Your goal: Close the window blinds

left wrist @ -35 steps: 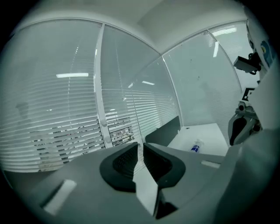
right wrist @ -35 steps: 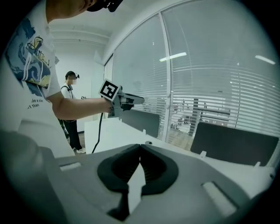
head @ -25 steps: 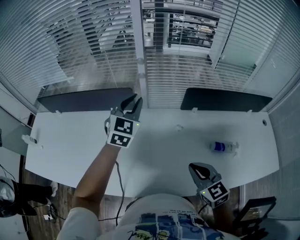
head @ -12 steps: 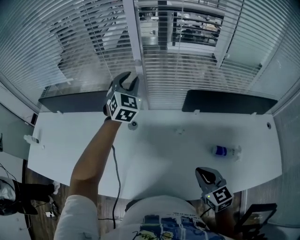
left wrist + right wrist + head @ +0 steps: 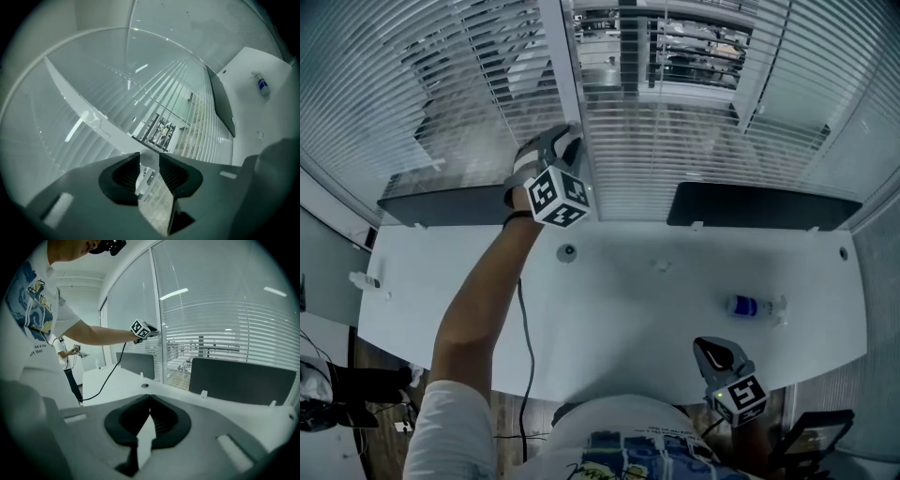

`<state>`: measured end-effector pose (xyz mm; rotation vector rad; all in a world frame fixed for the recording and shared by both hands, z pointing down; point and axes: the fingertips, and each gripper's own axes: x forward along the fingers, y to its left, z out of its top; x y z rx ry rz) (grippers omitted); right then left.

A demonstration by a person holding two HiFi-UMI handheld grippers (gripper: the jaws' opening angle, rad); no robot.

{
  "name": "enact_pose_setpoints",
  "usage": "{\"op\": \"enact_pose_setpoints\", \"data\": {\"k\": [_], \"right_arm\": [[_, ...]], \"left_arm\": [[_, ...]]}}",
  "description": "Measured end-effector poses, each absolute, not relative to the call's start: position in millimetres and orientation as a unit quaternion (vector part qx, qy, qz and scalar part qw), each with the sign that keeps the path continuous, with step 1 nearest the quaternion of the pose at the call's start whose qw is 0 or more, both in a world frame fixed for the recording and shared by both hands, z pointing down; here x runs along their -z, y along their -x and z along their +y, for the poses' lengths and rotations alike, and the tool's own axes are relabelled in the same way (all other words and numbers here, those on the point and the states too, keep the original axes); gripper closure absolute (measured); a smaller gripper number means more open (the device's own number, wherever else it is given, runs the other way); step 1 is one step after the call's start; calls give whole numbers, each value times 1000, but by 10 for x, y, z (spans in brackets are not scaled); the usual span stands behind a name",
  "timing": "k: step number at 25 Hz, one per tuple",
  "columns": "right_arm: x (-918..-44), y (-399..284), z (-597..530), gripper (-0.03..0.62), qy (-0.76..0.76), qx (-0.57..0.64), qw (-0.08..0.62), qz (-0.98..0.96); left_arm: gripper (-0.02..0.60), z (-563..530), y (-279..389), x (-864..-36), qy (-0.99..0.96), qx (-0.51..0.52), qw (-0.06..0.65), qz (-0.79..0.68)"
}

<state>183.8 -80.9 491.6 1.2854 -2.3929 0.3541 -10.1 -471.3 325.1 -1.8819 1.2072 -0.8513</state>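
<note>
White slatted blinds (image 5: 675,150) hang over the windows beyond the desk, and their slats stand partly open so the room outside shows through. My left gripper (image 5: 565,139) is raised against the white window post (image 5: 561,66) between two blinds. In the left gripper view its jaws (image 5: 149,164) stand apart, with a pale slim piece showing in the gap; I cannot tell whether it touches the pads. My right gripper (image 5: 705,344) hangs low by the desk's near edge, shut and empty. Its tips (image 5: 150,398) meet.
A white desk (image 5: 628,319) runs below the window, with dark partition panels (image 5: 759,204) along its far edge. A small blue-labelled bottle (image 5: 752,306) lies at the right, a round grommet (image 5: 568,251) sits near the middle, and a black cable (image 5: 523,337) trails down at the left.
My left gripper has risen from above the desk, forward and up to the window post. The right gripper has stayed by the desk's near edge.
</note>
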Motion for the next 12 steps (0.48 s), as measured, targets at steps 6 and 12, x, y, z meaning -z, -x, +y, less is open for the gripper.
{"op": "enact_pose_setpoints", "data": {"k": [6, 12], "right_arm": [[-4932, -1804, -855, 591, -457, -133, 198, -857], [-4999, -1818, -827, 591, -457, -138, 198, -856]], "left_arm": [[453, -4789, 104, -3251, 689, 370, 430, 452], [456, -4756, 40, -3256, 671, 392, 461, 428]]}}
